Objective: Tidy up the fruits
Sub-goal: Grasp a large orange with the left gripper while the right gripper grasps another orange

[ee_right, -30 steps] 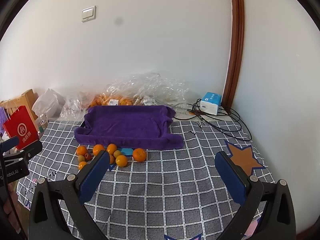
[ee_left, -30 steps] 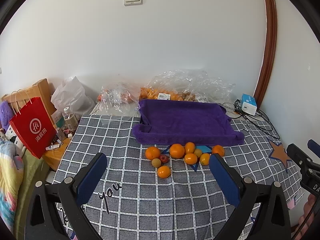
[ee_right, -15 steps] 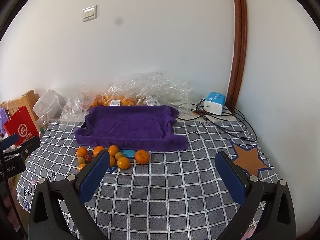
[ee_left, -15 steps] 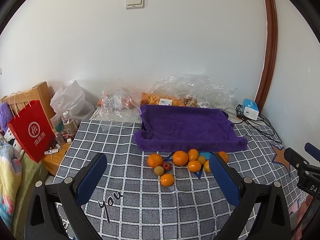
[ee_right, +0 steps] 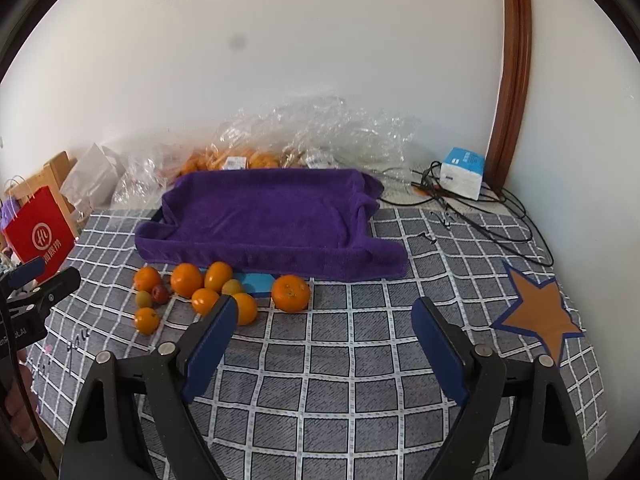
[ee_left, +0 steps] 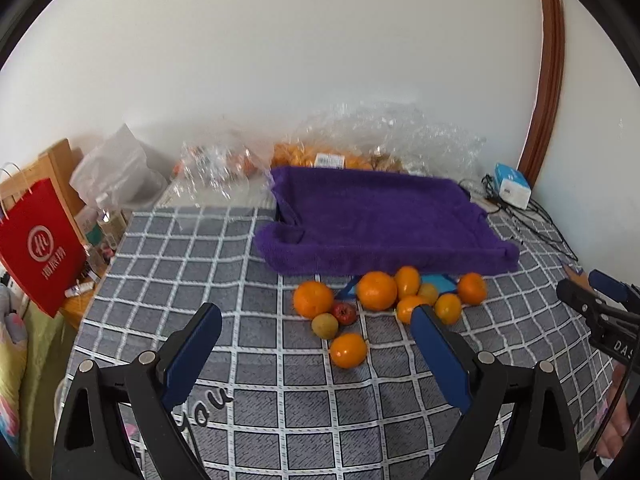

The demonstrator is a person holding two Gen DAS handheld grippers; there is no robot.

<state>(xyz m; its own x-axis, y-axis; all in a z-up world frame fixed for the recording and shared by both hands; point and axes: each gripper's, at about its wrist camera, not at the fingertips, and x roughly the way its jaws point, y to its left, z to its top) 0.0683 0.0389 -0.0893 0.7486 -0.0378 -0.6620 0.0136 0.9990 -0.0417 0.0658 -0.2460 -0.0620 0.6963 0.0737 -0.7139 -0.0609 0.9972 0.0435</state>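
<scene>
Several oranges, a small red fruit (ee_left: pixel 345 313) and a greenish fruit (ee_left: pixel 325 325) lie in a cluster on the checked cloth, in front of a tray draped in a purple towel (ee_left: pixel 380 220). My left gripper (ee_left: pixel 316 326) hovers over the near side of the cluster; its jaws are closing with nothing touching the pads. In the right wrist view the same fruit cluster (ee_right: pixel 186 280) sits left of centre, with one large orange (ee_right: pixel 291 293) apart on the right. My right gripper (ee_right: pixel 324 322) hangs over bare cloth near that orange, jaws closing on nothing.
Clear plastic bags of fruit (ee_left: pixel 340 152) lie behind the tray against the wall. A red paper bag (ee_left: pixel 38 246) stands off the left edge. A blue-white box (ee_right: pixel 462 174) and black cables (ee_right: pixel 500 216) lie at the back right. An orange star patch (ee_right: pixel 538 316) marks the cloth.
Both grippers have dropped lower and moved in toward the fruit, which now looks larger. Both pairs of fingers stand slightly narrower than before.
</scene>
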